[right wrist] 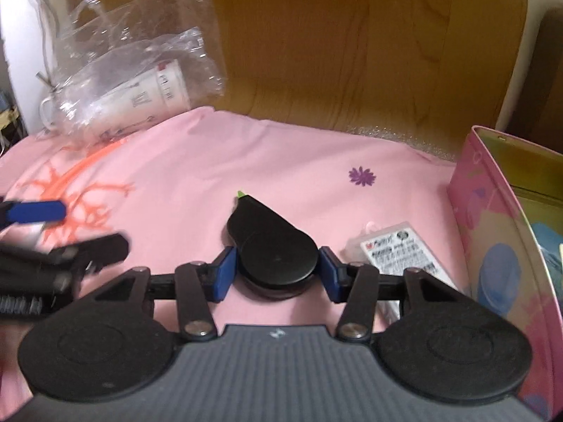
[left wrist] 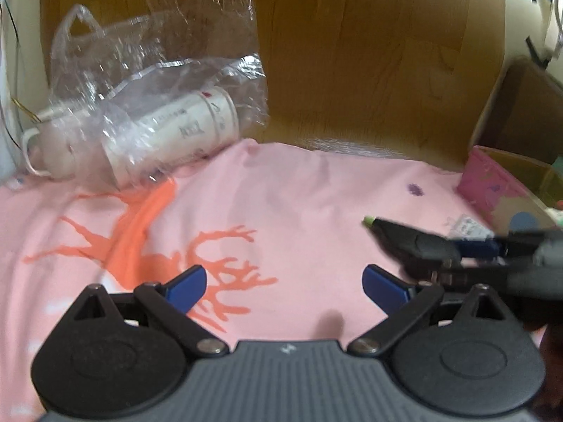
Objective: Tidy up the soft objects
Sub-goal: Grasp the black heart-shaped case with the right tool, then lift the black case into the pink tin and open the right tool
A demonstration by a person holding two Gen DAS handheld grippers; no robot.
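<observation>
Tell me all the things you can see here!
cloth: one, pink with orange print, spread out
plastic bag: one, clear, far left, over the cups
cups: white, lying in the bag; count unclear
black gadget: one, green tip, between the right pads
packet: one, white, beside the box
box: one, pink, far right
left hand-held gripper: open, empty
right hand-held gripper: shut on the gadget

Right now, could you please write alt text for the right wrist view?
The right gripper clasps a black teardrop-shaped gadget with a green tip above a pink cloth. A small packet and a pink box lie right; bagged white cups far left.
</observation>
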